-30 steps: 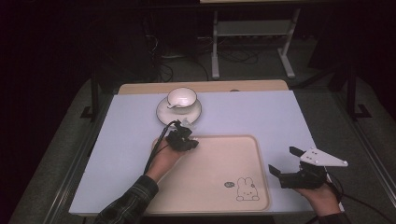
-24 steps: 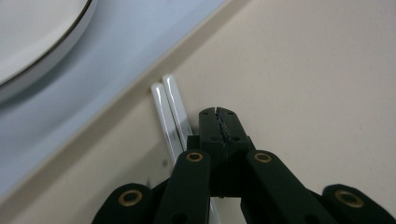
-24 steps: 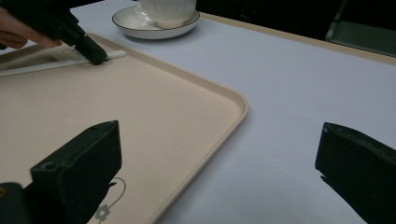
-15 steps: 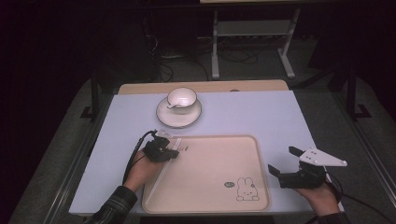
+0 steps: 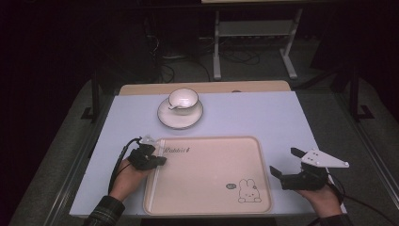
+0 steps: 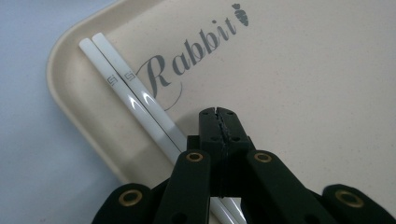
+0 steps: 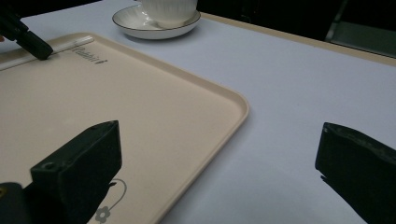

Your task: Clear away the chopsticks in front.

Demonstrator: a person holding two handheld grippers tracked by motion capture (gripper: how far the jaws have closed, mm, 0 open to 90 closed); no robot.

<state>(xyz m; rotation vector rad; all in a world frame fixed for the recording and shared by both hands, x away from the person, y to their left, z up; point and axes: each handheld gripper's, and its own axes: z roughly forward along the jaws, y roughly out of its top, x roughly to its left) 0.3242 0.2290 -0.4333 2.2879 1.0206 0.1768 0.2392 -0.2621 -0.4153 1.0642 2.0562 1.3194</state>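
Note:
Two white chopsticks (image 6: 130, 93) lie side by side along the left rim of a beige tray (image 5: 211, 188) printed with "Rabbit" and a bunny. My left gripper (image 5: 157, 159) is shut on them low over that rim; in the left gripper view the sticks run under the closed jaws (image 6: 217, 114). The right gripper view shows the same black tip pressed on the chopsticks (image 7: 74, 43). My right gripper (image 5: 287, 162) stands open just off the tray's right edge, with nothing between its jaws (image 7: 219, 154).
A white cup (image 5: 183, 98) sits on a white saucer (image 5: 165, 117) at the back of the pale blue table (image 5: 263, 117), beyond the tray. The table's right edge is close to my right hand. Metal stands and cables fill the dark floor behind.
My left gripper has moved from just below the saucer toward me and to the left, bringing the chopsticks to the tray's left rim. The right gripper has kept still.

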